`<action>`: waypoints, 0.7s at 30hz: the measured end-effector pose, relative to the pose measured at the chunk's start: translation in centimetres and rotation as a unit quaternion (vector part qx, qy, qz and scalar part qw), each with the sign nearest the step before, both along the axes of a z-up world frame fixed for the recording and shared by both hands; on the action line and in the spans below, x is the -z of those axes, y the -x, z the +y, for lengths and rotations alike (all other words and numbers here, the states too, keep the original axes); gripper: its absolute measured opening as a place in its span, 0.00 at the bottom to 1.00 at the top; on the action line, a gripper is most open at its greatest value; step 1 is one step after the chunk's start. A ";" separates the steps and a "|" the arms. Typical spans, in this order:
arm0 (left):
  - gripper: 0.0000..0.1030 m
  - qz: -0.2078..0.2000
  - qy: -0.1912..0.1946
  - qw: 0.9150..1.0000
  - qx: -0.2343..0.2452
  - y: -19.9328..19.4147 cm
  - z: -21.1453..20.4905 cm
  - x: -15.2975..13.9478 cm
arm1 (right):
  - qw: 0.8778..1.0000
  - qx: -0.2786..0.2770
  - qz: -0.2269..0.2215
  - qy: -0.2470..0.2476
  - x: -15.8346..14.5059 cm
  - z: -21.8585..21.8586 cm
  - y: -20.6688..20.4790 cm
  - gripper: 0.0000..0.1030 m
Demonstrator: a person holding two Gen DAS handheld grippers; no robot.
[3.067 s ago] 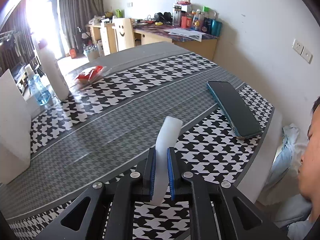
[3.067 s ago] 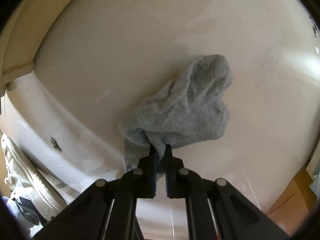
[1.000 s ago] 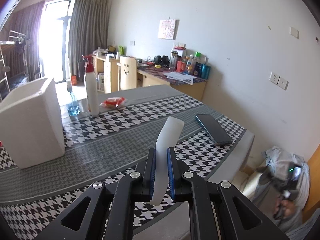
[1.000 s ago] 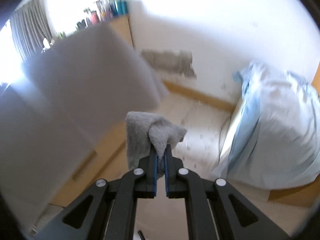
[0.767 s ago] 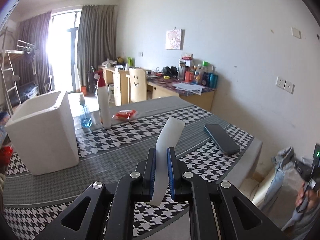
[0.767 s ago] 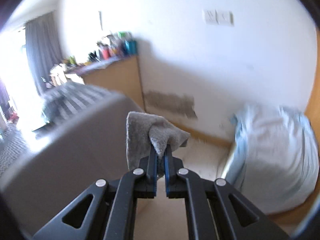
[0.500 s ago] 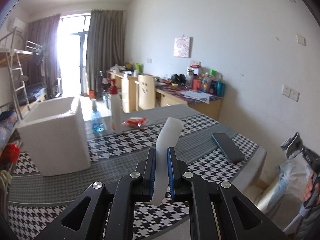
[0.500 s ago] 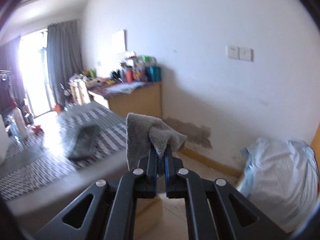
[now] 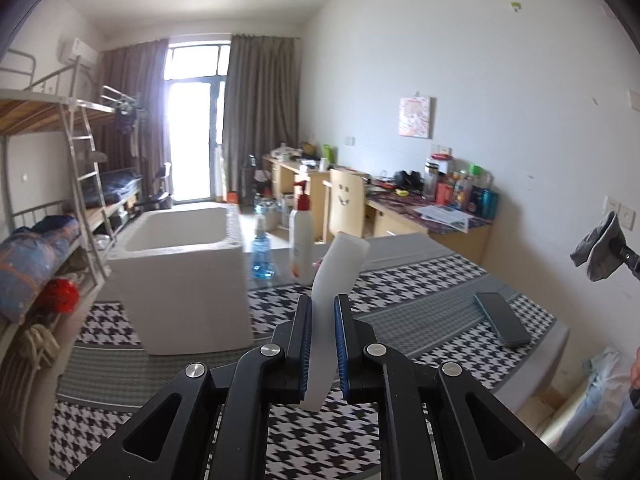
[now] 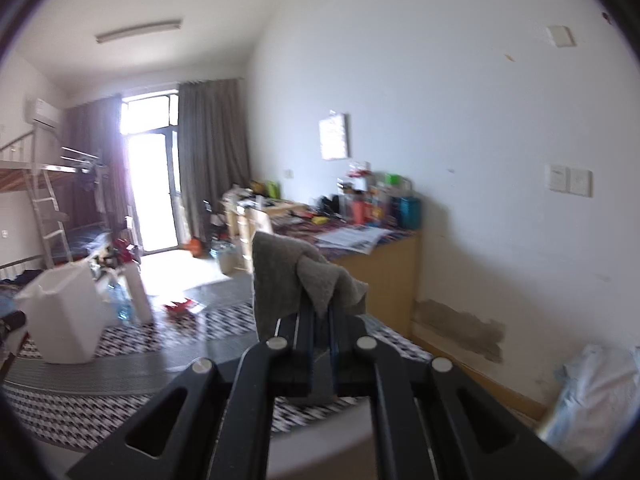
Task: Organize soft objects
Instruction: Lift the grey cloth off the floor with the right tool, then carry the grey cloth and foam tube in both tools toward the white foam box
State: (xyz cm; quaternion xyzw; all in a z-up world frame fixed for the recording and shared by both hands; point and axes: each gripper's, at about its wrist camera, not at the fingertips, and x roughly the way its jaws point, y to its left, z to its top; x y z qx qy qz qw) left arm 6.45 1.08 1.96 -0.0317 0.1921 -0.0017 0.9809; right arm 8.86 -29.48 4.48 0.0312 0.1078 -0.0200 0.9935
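Left gripper (image 9: 323,344): jaws clamped on a white soft strip (image 9: 335,280), which sticks up and past the fingertips, leaning right.
Right gripper (image 10: 321,322): jaws pinched on a grey cloth (image 10: 288,276); the cloth bunches over the fingertips and hangs down their left side.
Table (image 9: 420,280): houndstooth cover, below and ahead of the left fingers.
White bin (image 9: 180,276): on the table, ahead-left of the left fingers, open top.
Phone (image 9: 502,318): flat on the table, right of the left fingers.
Bottles: white pump bottle (image 9: 302,236) and blue spray bottle (image 9: 261,248), beyond the strip's tip.
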 end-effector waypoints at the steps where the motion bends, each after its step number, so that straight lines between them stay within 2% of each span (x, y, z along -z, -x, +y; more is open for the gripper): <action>1: 0.12 0.000 -0.001 1.000 -0.003 0.0 0.2 -0.1 | 1.000 -0.007 -0.005 -0.002 -0.2 0.5 -0.1 0.08; 9: 0.12 -0.017 -0.023 0.998 -0.051 0.4 1.9 -0.9 | 0.996 -0.086 -0.021 0.001 -1.5 4.7 -1.8 0.08; 21: 0.12 -0.029 -0.038 0.992 -0.119 -0.4 5.1 -1.9 | 0.980 -0.195 -0.029 0.011 -3.0 11.4 -4.9 0.08</action>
